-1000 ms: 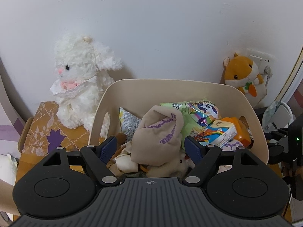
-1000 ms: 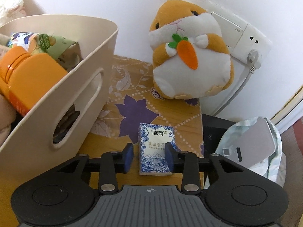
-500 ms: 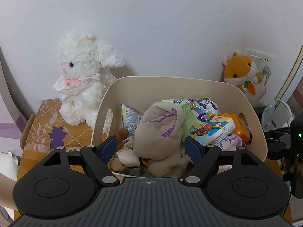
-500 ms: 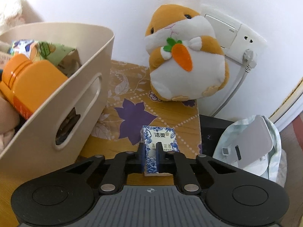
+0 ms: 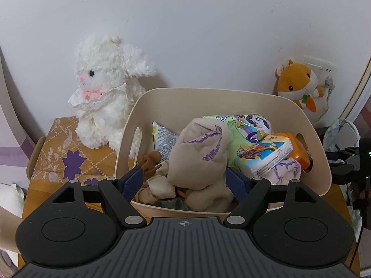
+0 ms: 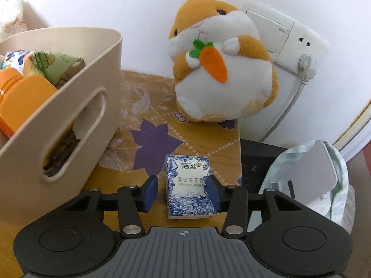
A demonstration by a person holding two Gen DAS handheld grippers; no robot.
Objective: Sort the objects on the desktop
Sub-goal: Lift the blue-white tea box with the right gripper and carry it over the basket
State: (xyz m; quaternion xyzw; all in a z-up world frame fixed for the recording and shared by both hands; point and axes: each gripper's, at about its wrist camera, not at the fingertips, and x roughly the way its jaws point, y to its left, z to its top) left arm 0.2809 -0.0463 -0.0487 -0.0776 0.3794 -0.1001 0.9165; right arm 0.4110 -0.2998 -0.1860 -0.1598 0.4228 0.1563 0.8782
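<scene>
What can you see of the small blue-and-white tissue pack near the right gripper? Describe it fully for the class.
The tissue pack is a small rectangular packet in a glossy white wrapper with blue floral and landscape print and Chinese characters. It lies flat on the wooden tabletop, its far end on the patterned cloth, beside the beige basket. The right gripper has its fingers either side, jaws opening; whether a pad touches it is unclear.

the smooth matt beige plastic basket (image 5: pixel 266 103) holds a soft beige cloth pouch (image 5: pixel 197 153) and a glossy printed snack bag (image 5: pixel 250 125). the fluffy white plush rabbit (image 5: pixel 104 88) looks woolly. the small blue-and-white tissue pack (image 6: pixel 189 185) has shiny film wrap, lying on the wood tabletop (image 6: pixel 120 185) beside a patterned cloth mat (image 6: pixel 153 136).
</scene>
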